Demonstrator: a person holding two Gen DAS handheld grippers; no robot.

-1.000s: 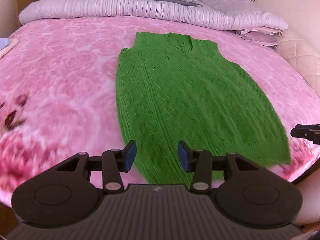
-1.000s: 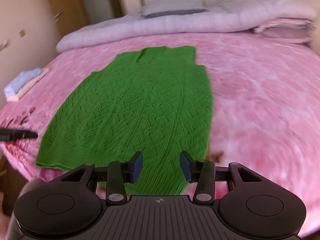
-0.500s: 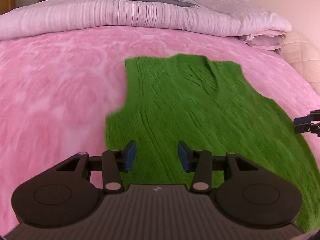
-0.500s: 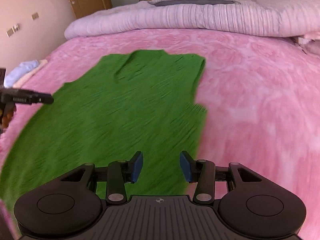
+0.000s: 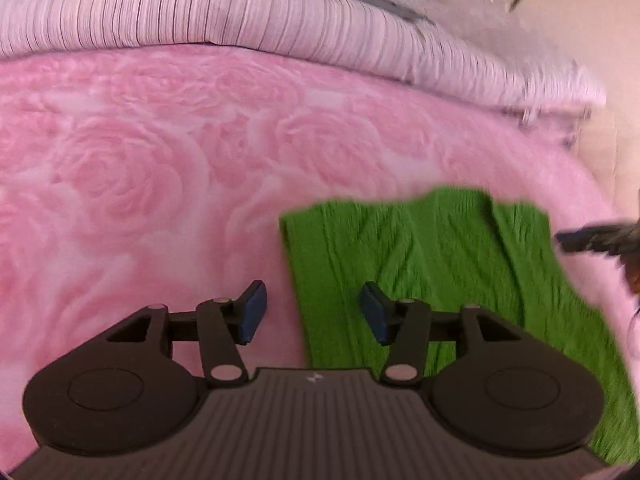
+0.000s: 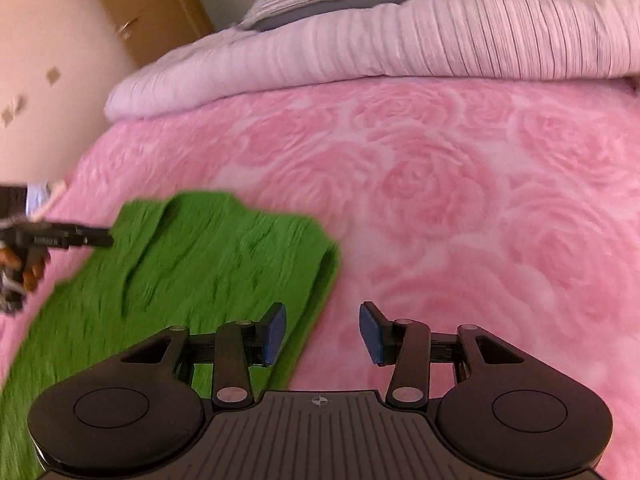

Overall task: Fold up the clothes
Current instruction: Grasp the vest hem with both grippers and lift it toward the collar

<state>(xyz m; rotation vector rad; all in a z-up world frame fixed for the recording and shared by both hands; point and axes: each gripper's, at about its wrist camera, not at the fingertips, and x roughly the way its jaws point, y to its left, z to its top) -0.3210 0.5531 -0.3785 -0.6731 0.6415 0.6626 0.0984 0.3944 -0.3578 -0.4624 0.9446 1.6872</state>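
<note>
The green knitted vest [image 5: 432, 264] is lying flat on the pink bed [image 5: 140, 184]; the left claw [image 5: 312, 312] is opening, empty, the right claw [image 6: 322, 330] gaping empty, each nearing a shoulder corner, probably to pinch next

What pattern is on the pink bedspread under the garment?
Large tone-on-tone roses on the pink bedspread, clearest in the right wrist view.
</note>
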